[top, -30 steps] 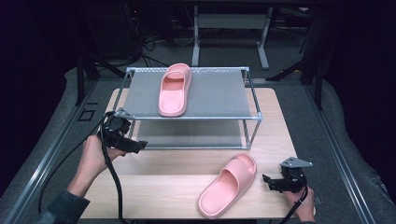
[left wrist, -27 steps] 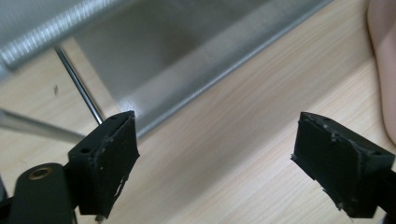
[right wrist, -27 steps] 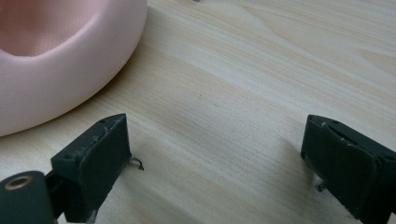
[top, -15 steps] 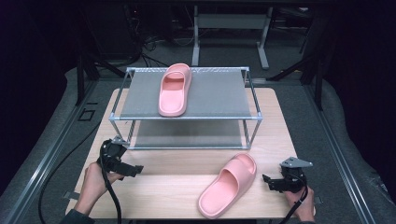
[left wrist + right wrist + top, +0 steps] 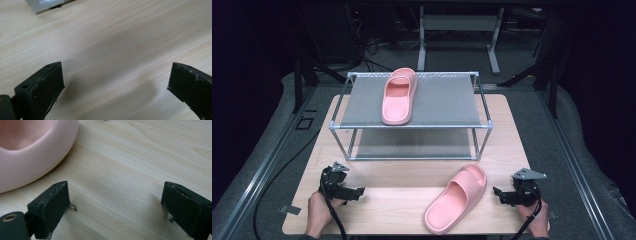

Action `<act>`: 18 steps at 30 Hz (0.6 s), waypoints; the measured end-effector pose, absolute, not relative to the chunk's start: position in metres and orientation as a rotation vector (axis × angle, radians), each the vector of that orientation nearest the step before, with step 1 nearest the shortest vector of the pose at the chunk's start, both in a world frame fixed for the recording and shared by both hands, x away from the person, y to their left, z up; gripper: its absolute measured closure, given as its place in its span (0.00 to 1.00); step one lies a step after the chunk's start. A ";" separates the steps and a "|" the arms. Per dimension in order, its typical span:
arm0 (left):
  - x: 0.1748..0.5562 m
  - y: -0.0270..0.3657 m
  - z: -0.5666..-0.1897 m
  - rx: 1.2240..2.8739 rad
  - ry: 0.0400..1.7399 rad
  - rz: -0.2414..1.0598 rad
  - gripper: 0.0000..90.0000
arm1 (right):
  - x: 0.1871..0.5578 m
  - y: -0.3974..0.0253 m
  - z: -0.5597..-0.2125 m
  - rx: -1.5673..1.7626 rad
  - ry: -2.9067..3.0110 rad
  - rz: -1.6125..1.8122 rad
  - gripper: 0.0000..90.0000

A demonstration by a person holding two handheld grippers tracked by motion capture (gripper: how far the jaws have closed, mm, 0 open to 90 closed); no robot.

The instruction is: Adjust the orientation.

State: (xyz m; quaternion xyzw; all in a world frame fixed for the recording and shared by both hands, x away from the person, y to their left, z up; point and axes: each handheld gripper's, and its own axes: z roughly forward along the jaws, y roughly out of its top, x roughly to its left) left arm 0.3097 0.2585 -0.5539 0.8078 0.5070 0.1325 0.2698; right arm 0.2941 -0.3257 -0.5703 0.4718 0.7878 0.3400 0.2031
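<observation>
One pink slipper (image 5: 399, 96) lies on the top shelf of a metal rack (image 5: 413, 125) at the back of the wooden table (image 5: 402, 180). A second pink slipper (image 5: 457, 197) lies on the table in front of the rack, toward the right; its rounded edge (image 5: 32, 152) fills the upper left of the right gripper view. My left gripper (image 5: 358, 192) rests low at the front left, open over bare wood (image 5: 115, 77). My right gripper (image 5: 498, 195) sits at the front right, open, just right of the second slipper (image 5: 115, 202).
The rack has a lower shelf (image 5: 412, 145) under the top one. A pale rack foot (image 5: 46, 5) shows at the top of the left gripper view. Dark floor, cables and metal frame legs (image 5: 422, 35) surround the table.
My left gripper has come back from beside the rack down to the front left of the table. The right gripper and both slippers have stayed put.
</observation>
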 end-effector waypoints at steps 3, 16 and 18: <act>0.308 0.258 -0.560 2.166 1.363 0.389 0.00 | 0.294 -0.326 -0.570 1.316 2.199 0.949 0.09; 0.299 0.256 -0.574 2.027 1.332 0.546 0.00 | 0.292 -0.324 -0.569 1.362 2.183 0.922 0.09; 0.299 0.256 -0.574 2.026 1.333 0.547 0.00 | 0.290 -0.323 -0.568 1.393 2.171 0.910 0.08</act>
